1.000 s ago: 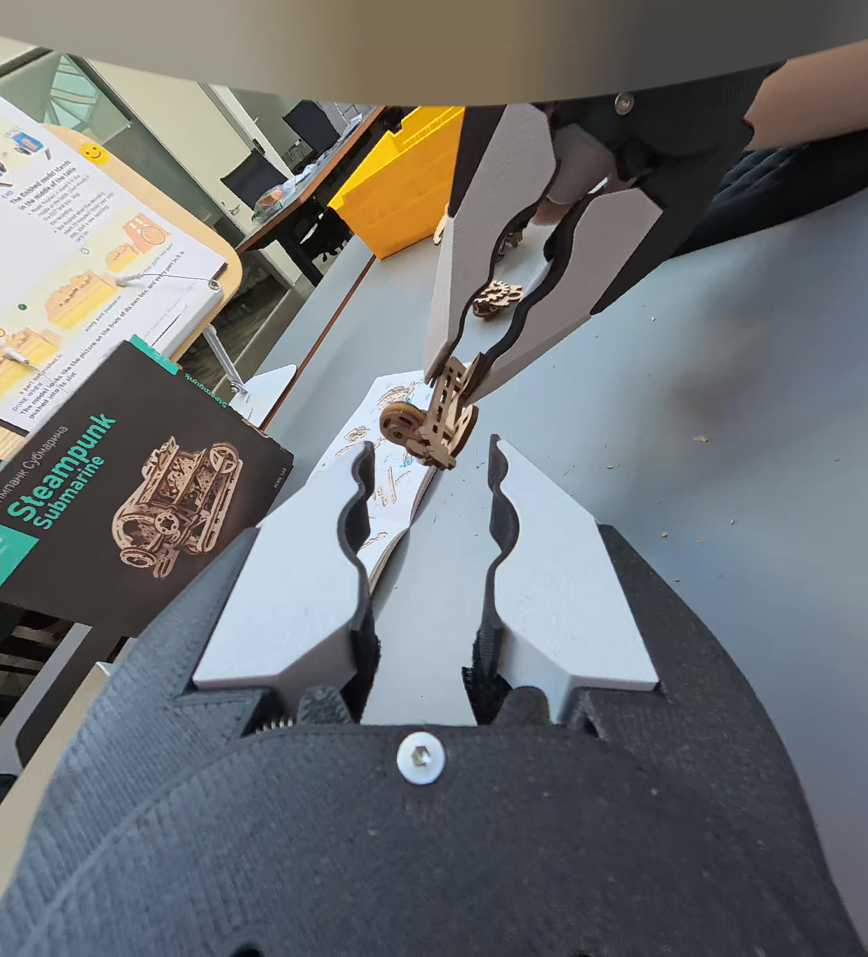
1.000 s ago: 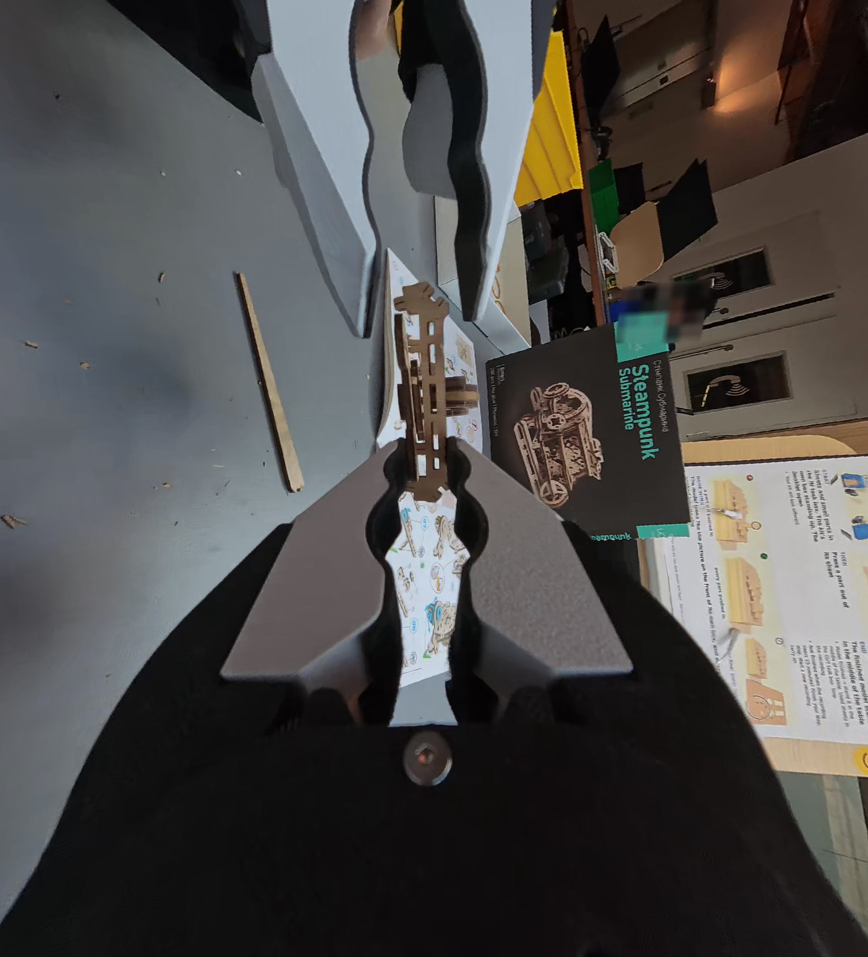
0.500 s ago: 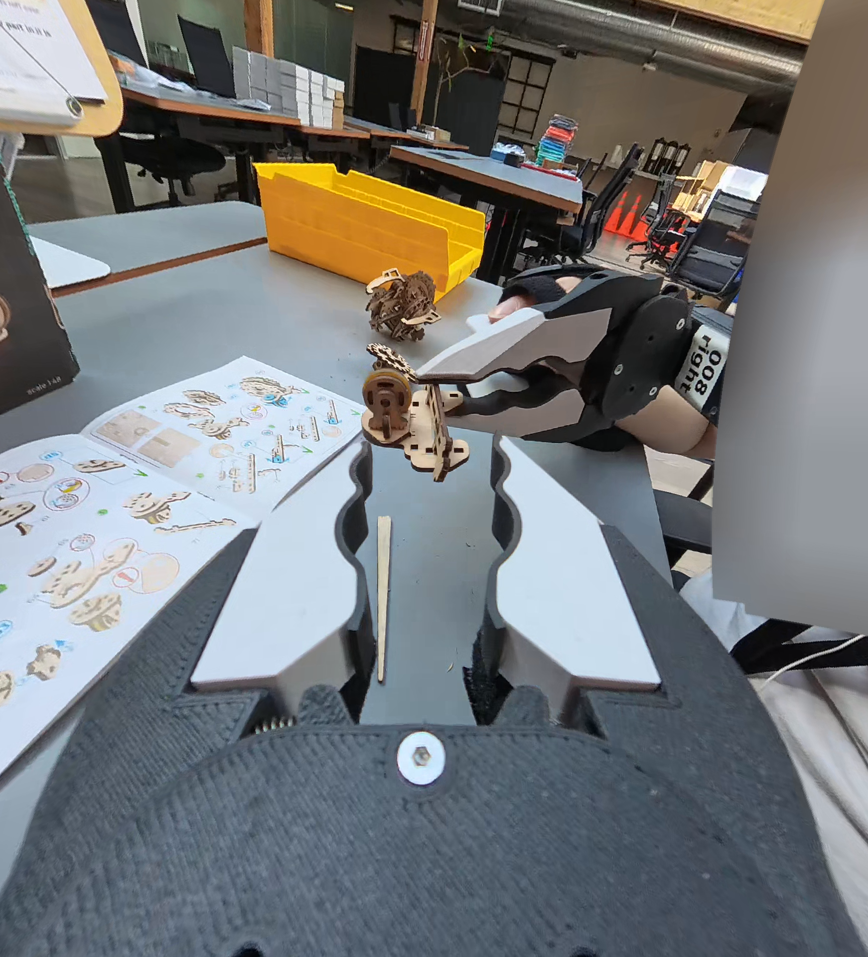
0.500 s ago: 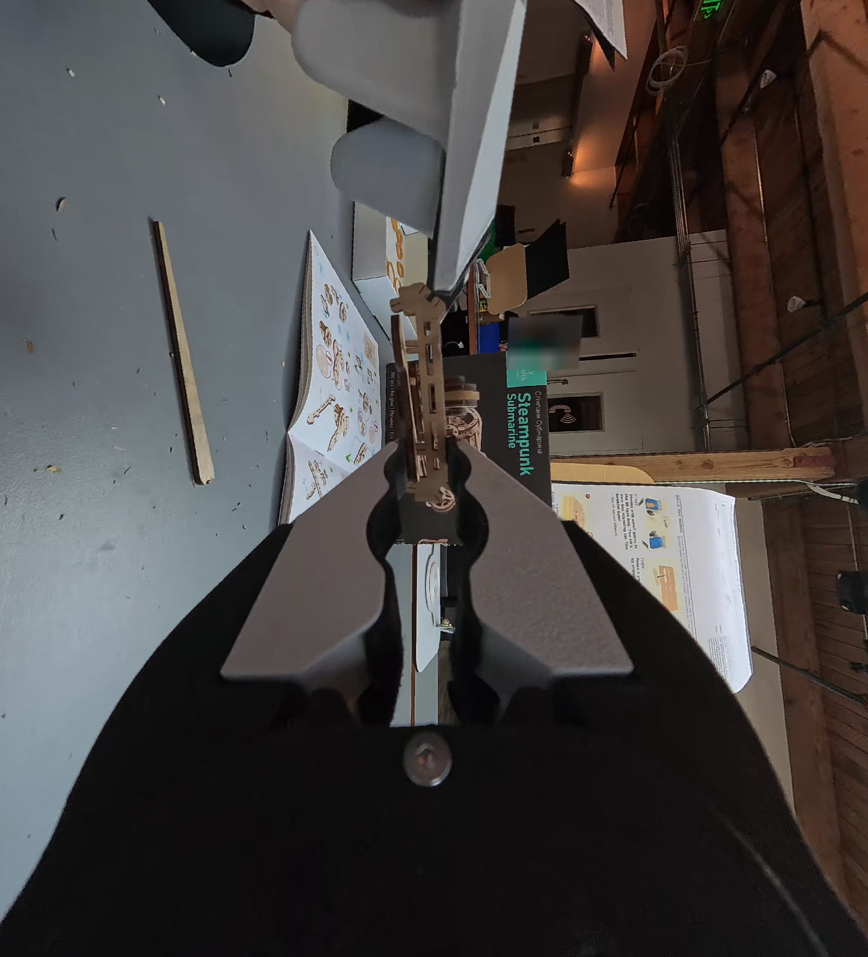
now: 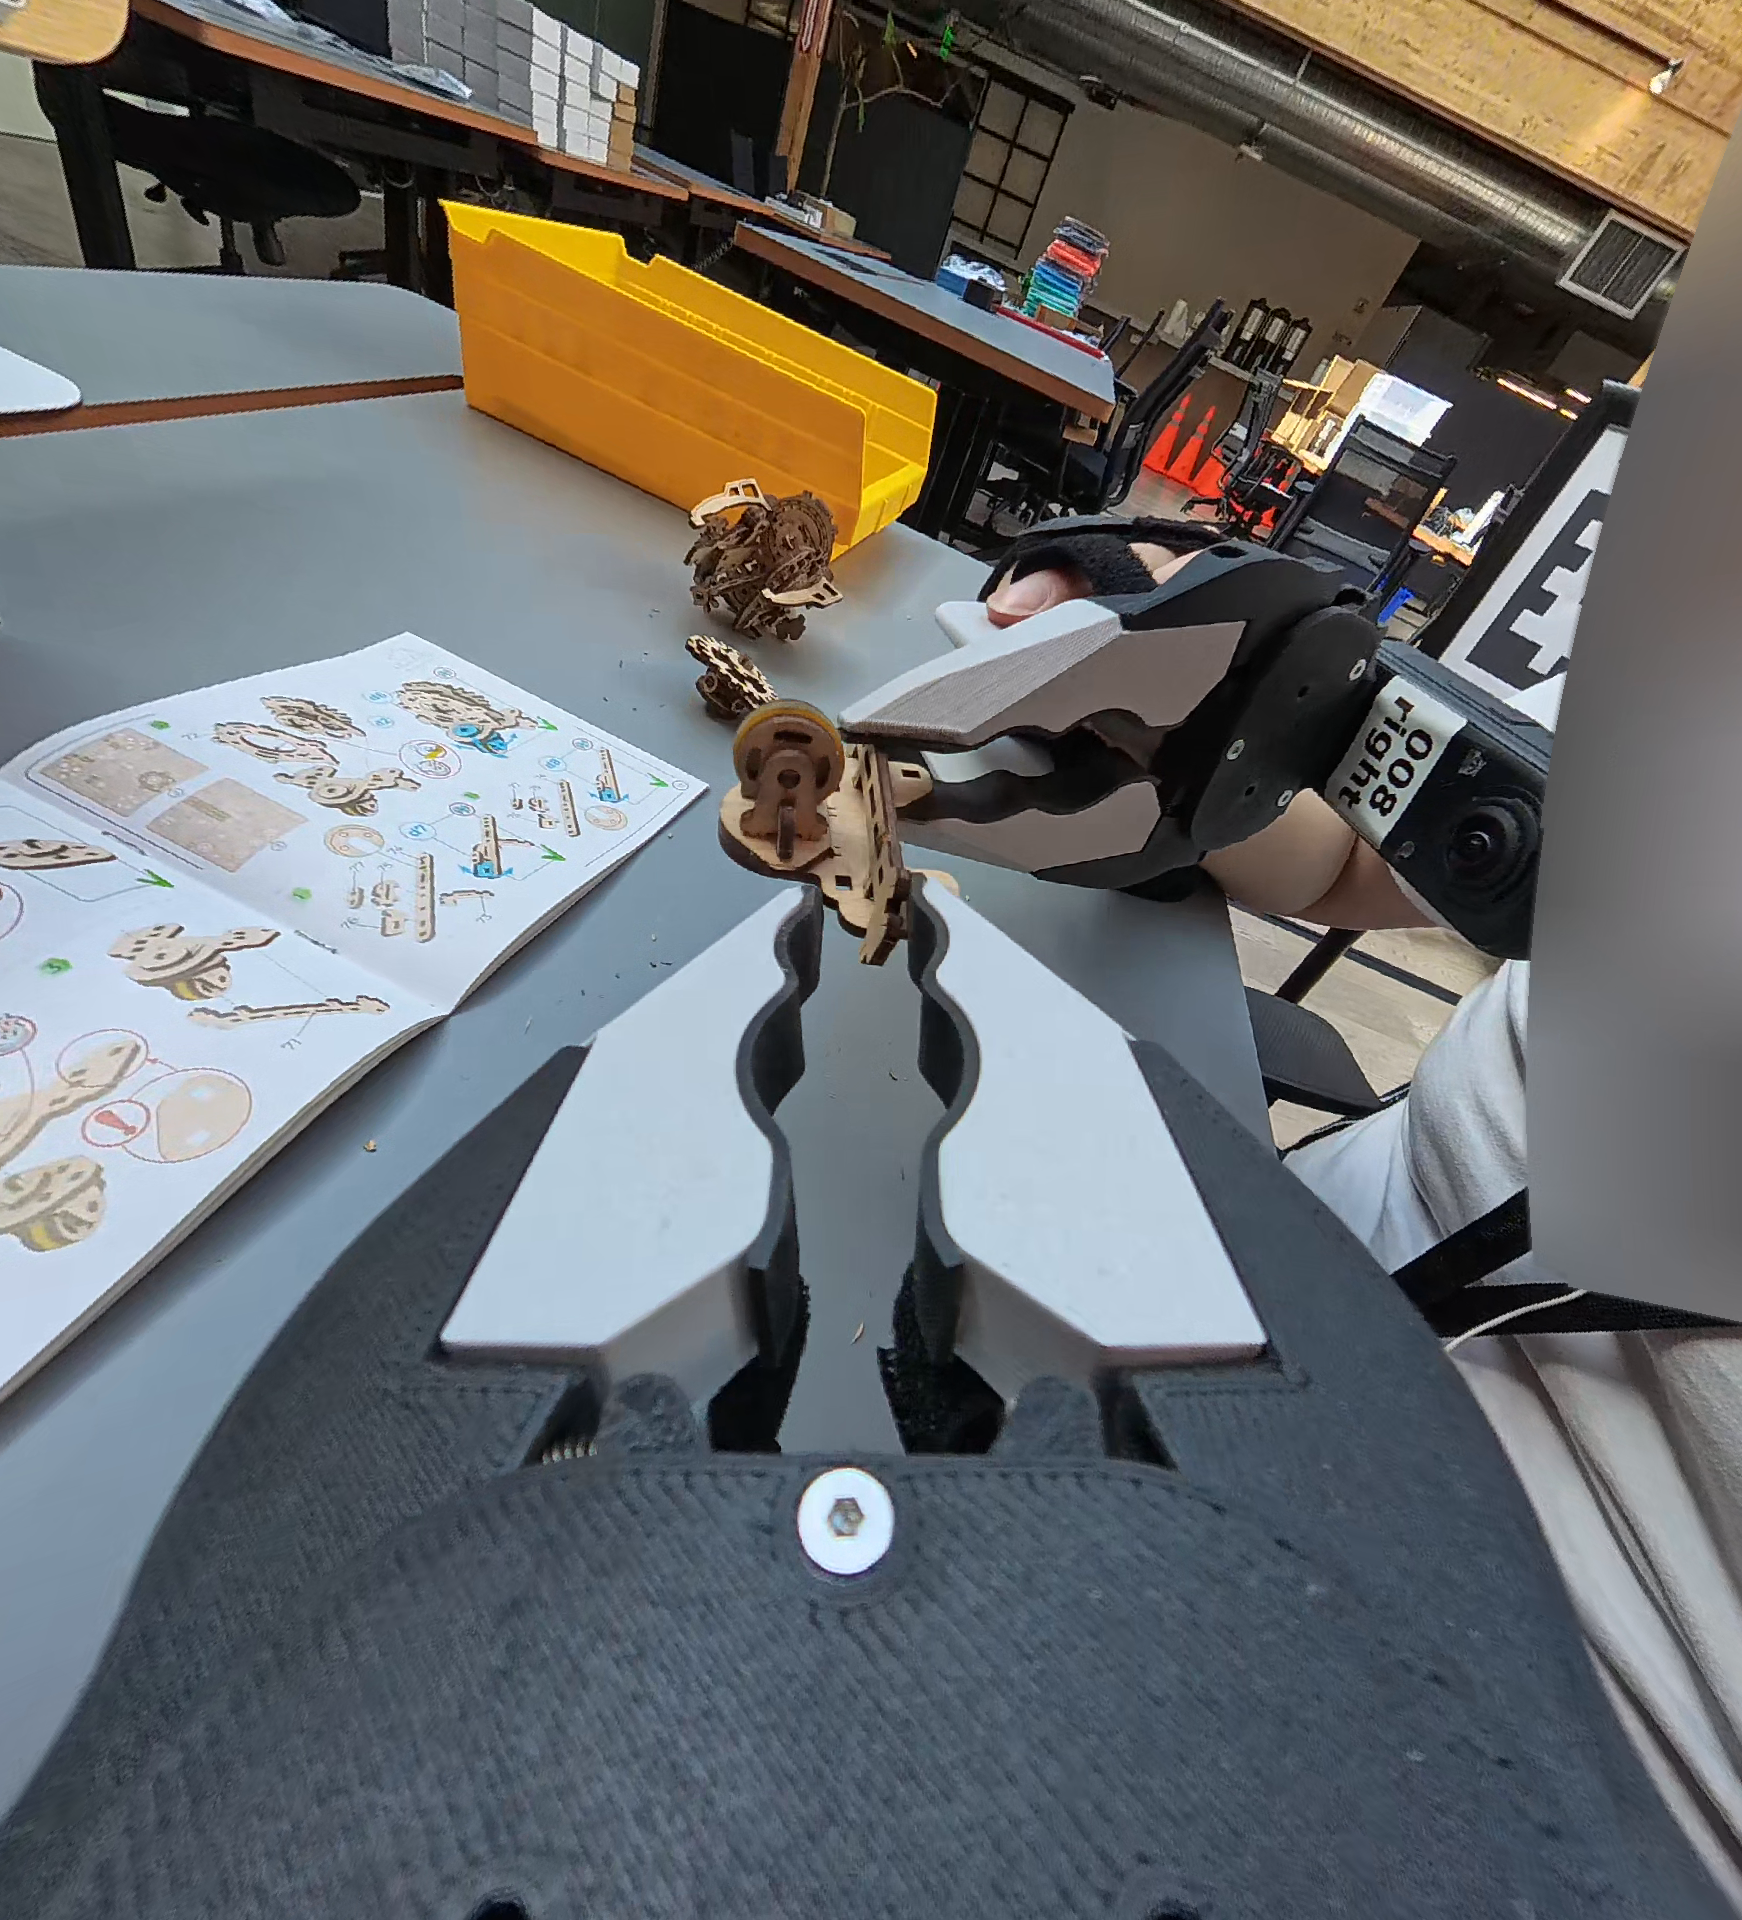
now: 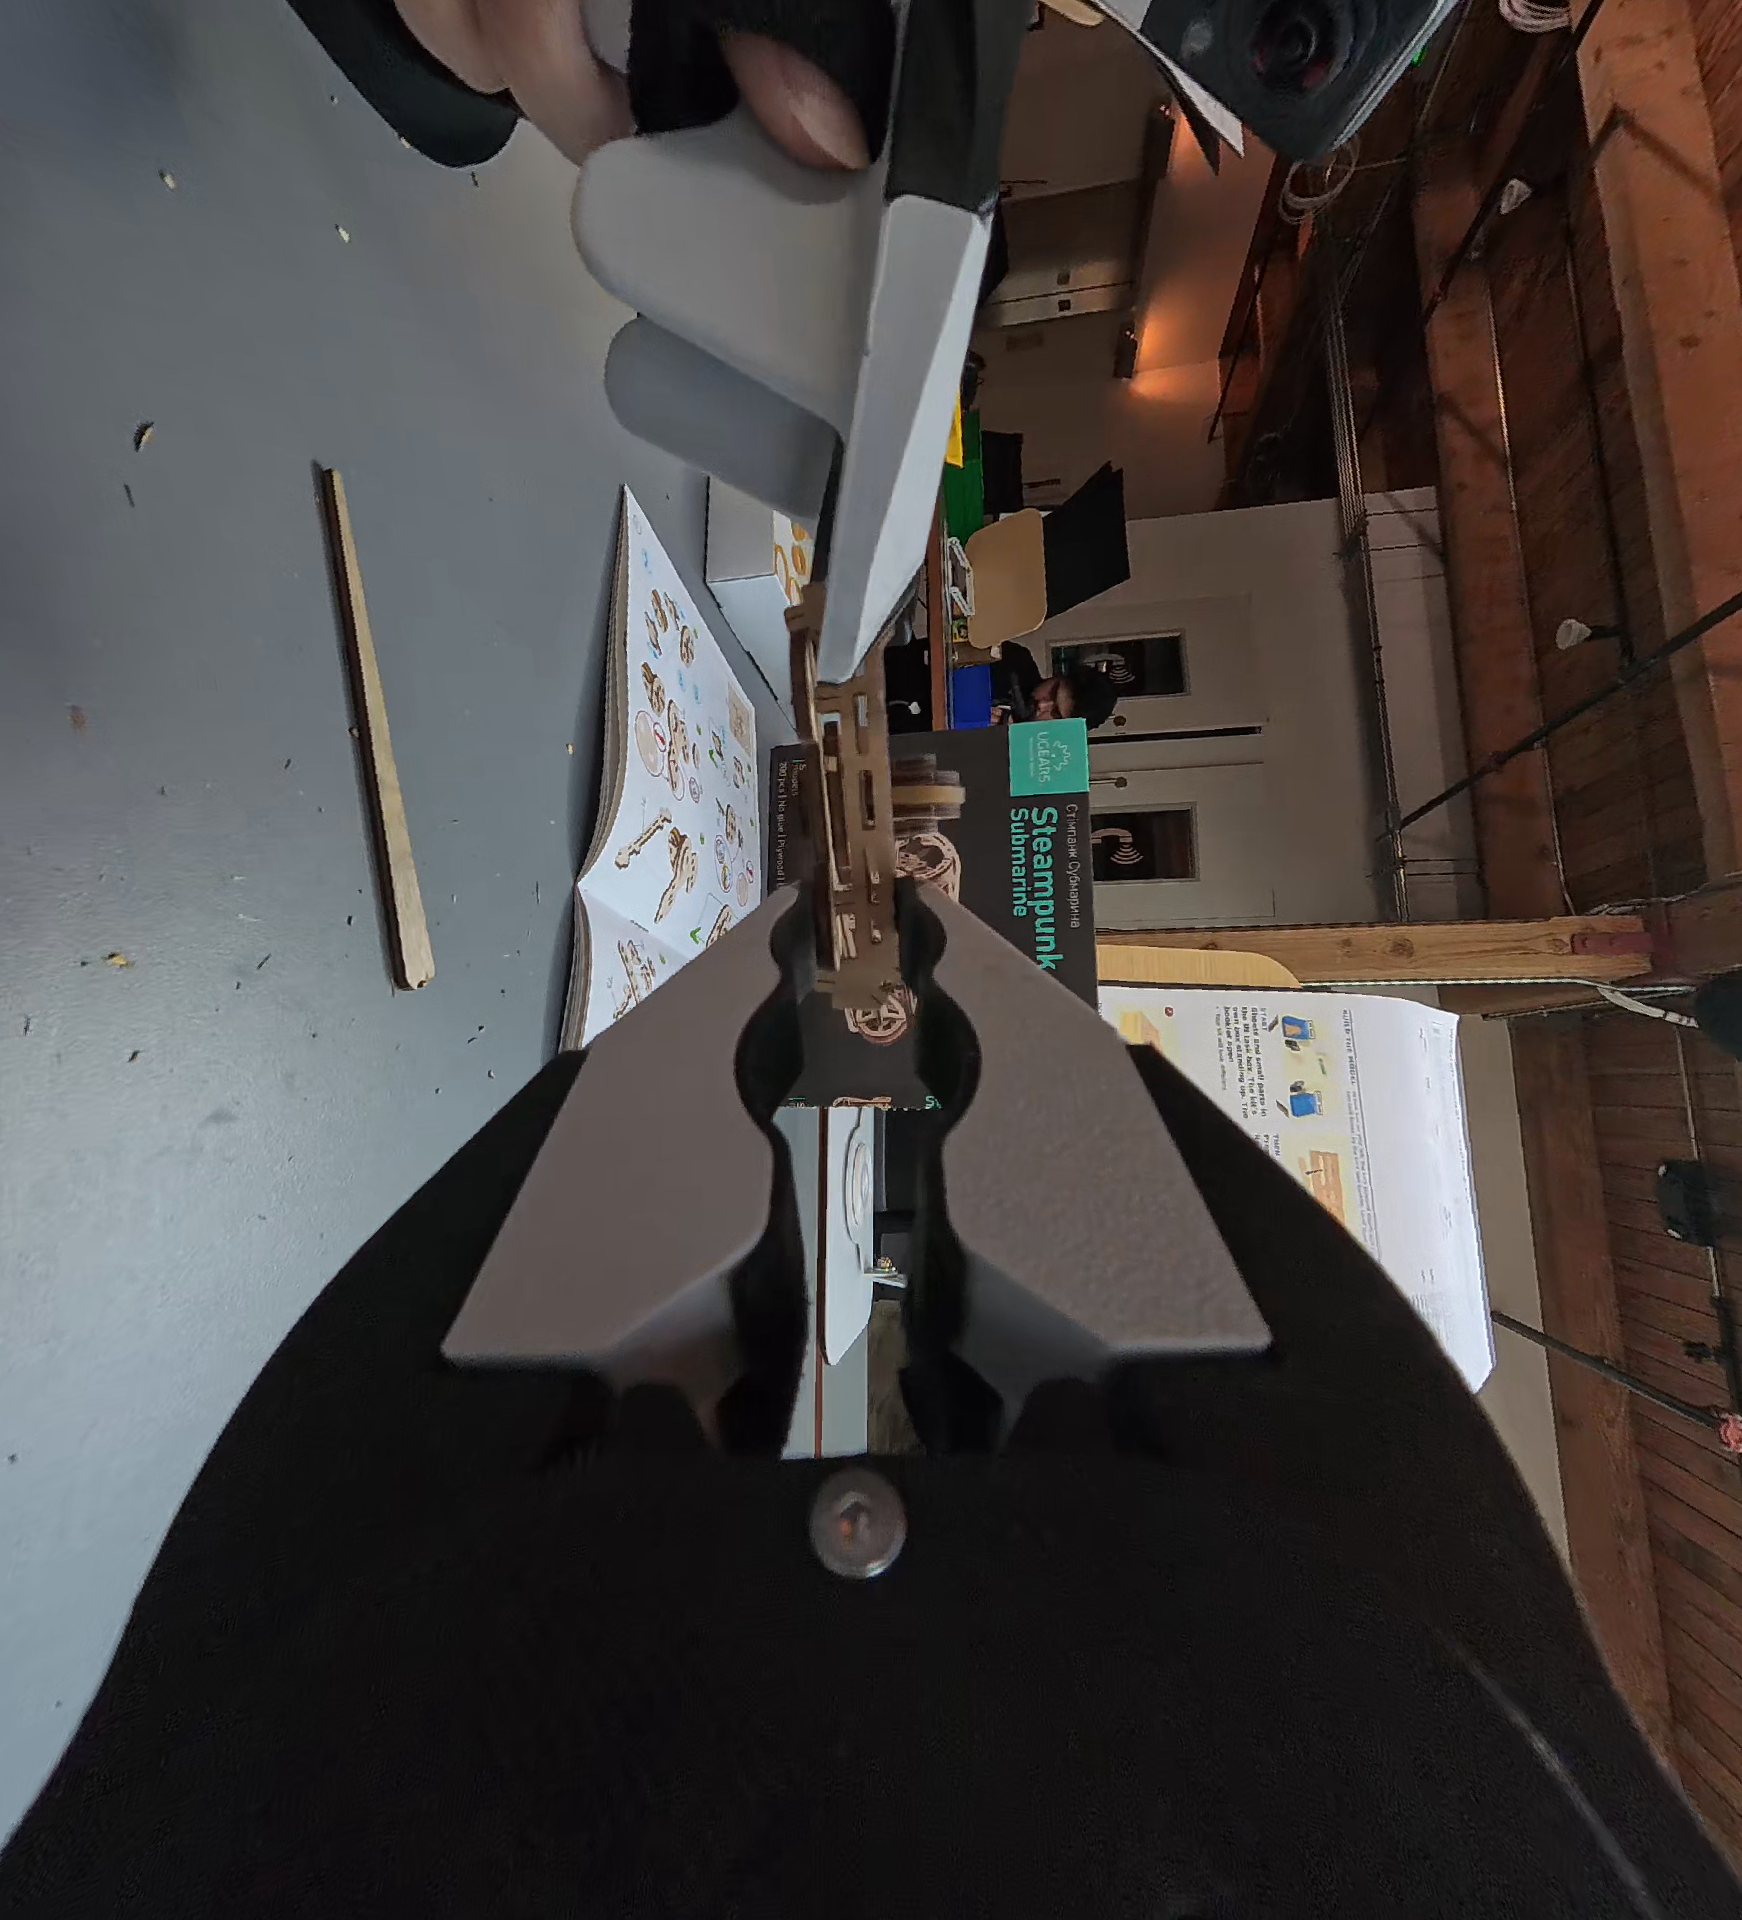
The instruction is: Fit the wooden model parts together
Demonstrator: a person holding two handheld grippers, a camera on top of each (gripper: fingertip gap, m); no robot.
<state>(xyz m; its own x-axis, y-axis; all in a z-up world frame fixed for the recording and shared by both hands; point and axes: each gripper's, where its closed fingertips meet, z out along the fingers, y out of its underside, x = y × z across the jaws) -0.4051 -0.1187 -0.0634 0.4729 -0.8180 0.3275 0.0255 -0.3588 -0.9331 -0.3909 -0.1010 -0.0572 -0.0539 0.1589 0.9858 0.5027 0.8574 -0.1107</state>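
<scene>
A small wooden sub-assembly (image 5: 805,821) with a round wheel on a slotted strip hangs above the grey table (image 5: 327,540). My right gripper (image 5: 888,753) comes in from the right and is shut on its strip. In the right wrist view the same piece (image 6: 846,810) sticks out from between that gripper's tips (image 6: 851,914). My left gripper (image 5: 865,914) has its jaws narrowed around the strip's lower end, and the right finger touches it. The left gripper also shows in the right wrist view (image 6: 836,623), at the far end of the piece.
An open instruction booklet (image 5: 223,883) lies to the left. A larger wooden assembly (image 5: 763,566) and a small gear part (image 5: 727,675) sit in front of a yellow bin (image 5: 680,384). A wooden stick (image 6: 373,727) lies on the table, and a black box (image 6: 1012,862) stands behind the booklet. Only a small space, under 4 cm, lies between the two pairs of fingers. From the left gripper's tips to the wooden stick (image 6: 373,727) is close to 9 centimeters.
My left gripper has swung down level with the table, moved up to the piece and narrowed its jaws around its lower end. The right gripper kept its hold.
</scene>
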